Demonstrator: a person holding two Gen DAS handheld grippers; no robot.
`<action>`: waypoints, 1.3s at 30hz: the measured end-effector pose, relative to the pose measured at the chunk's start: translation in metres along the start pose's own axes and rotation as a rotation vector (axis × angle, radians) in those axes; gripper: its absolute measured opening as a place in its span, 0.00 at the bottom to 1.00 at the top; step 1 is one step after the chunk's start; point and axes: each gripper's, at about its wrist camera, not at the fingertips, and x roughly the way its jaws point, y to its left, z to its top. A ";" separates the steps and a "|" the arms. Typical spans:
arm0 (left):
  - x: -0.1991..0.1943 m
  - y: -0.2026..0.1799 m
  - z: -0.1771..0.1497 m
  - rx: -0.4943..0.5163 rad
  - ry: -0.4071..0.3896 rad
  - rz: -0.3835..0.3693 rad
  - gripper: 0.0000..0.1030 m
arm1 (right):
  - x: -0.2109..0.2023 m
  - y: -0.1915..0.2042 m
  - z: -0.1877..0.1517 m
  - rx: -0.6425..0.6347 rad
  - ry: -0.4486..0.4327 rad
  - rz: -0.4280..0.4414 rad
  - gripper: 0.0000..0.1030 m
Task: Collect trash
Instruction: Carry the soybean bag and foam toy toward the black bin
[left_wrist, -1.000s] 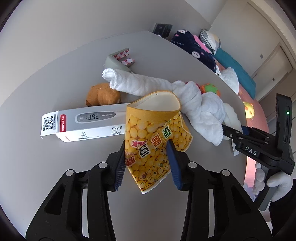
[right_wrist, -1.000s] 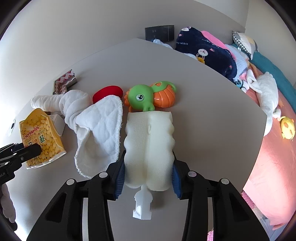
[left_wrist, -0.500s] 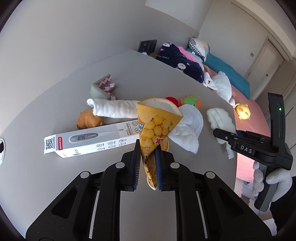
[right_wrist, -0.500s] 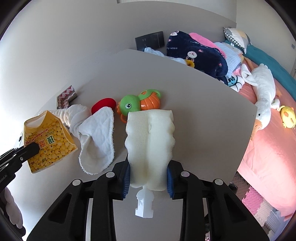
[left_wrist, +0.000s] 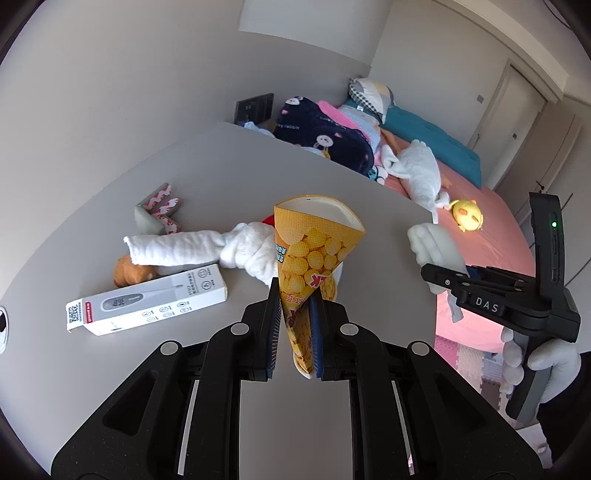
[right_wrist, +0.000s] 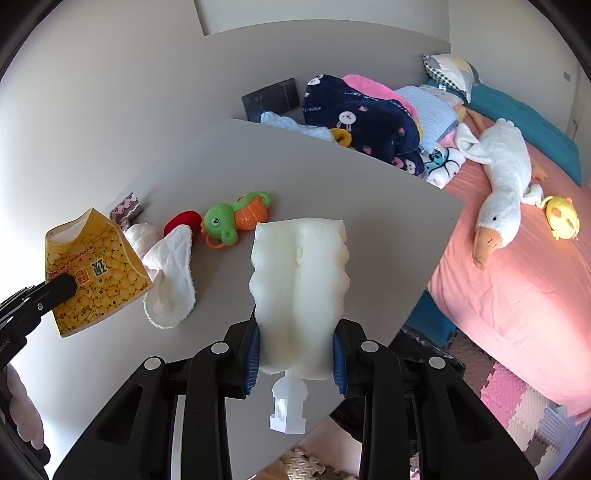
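Note:
My left gripper (left_wrist: 295, 325) is shut on a yellow snack bag (left_wrist: 310, 258) printed with corn puffs and holds it well above the grey table (left_wrist: 221, 162). The bag also shows in the right wrist view (right_wrist: 92, 273). My right gripper (right_wrist: 295, 350) is shut on a white foam sponge head (right_wrist: 299, 280) with a plastic stub, lifted over the table's front right edge. The sponge and the right gripper also show in the left wrist view (left_wrist: 436, 247).
On the table lie a thermometer box (left_wrist: 147, 302), a rolled white towel (left_wrist: 192, 247), a brown bun-like item (left_wrist: 127, 273), a patterned corner guard (left_wrist: 159, 210), a green and orange toy (right_wrist: 236, 218) and a red item (right_wrist: 183, 221). A bed with blankets and a plush goose (right_wrist: 502, 199) stands at the right.
Both grippers have risen with their loads and pulled back from the table. The left jaws closed onto the snack bag and the right jaws tightened on the sponge within the last second.

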 end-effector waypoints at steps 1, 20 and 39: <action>0.001 -0.004 0.000 0.004 0.001 -0.005 0.13 | -0.002 -0.004 -0.001 0.004 -0.001 -0.002 0.32; 0.029 -0.106 0.012 0.146 0.038 -0.106 0.13 | -0.046 -0.089 -0.026 0.105 -0.038 -0.063 0.32; 0.058 -0.199 0.008 0.277 0.085 -0.236 0.13 | -0.079 -0.161 -0.058 0.216 -0.053 -0.156 0.33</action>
